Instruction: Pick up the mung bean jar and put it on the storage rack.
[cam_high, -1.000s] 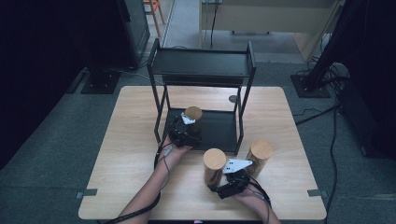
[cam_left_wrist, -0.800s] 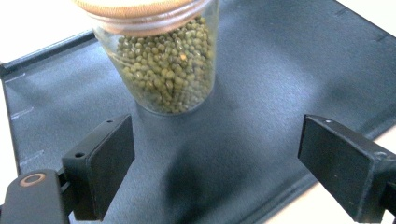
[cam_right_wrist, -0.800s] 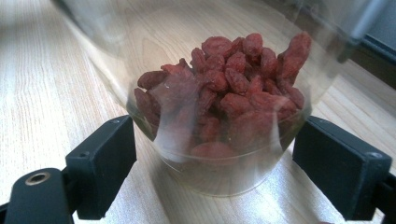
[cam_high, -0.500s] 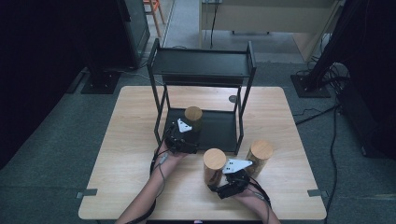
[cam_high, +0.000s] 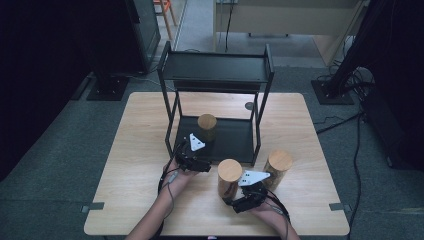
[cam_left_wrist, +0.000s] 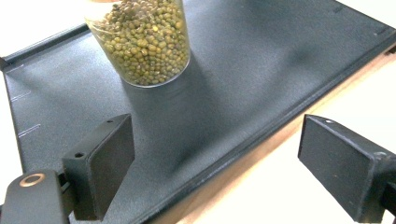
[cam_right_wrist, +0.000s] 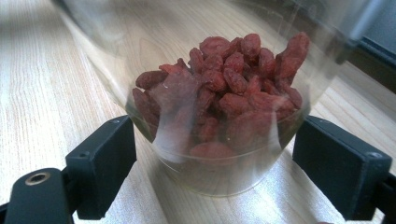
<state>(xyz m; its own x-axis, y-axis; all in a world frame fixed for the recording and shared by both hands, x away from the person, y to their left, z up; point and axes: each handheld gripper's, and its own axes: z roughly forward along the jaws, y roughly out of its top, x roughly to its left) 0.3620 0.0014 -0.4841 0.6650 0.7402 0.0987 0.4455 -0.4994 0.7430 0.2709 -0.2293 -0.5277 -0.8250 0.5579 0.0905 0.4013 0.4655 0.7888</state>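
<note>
Left hand-held gripper (cam_left_wrist: 215, 172) wide open, empty, at shelf (cam_left_wrist: 261, 60) front edge; bean jar (cam_left_wrist: 140, 39) stands apart on it. Right hand-held gripper (cam_right_wrist: 212, 175) open, straddling berry jar (cam_right_wrist: 219, 116) on surface (cam_right_wrist: 51, 93)

Matt black metal shelf (cam_left_wrist: 261, 70), clear glossy jar (cam_right_wrist: 219, 116), pale wood-grain table (cam_high: 140, 150).

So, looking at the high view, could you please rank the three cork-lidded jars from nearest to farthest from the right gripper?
From the right gripper:
1. Jar of red berries, just to its left, between the open jaws.
2. Right-hand jar, on the table beside the rack's right leg.
3. Jar of green beans, on the rack's lower shelf.
</note>
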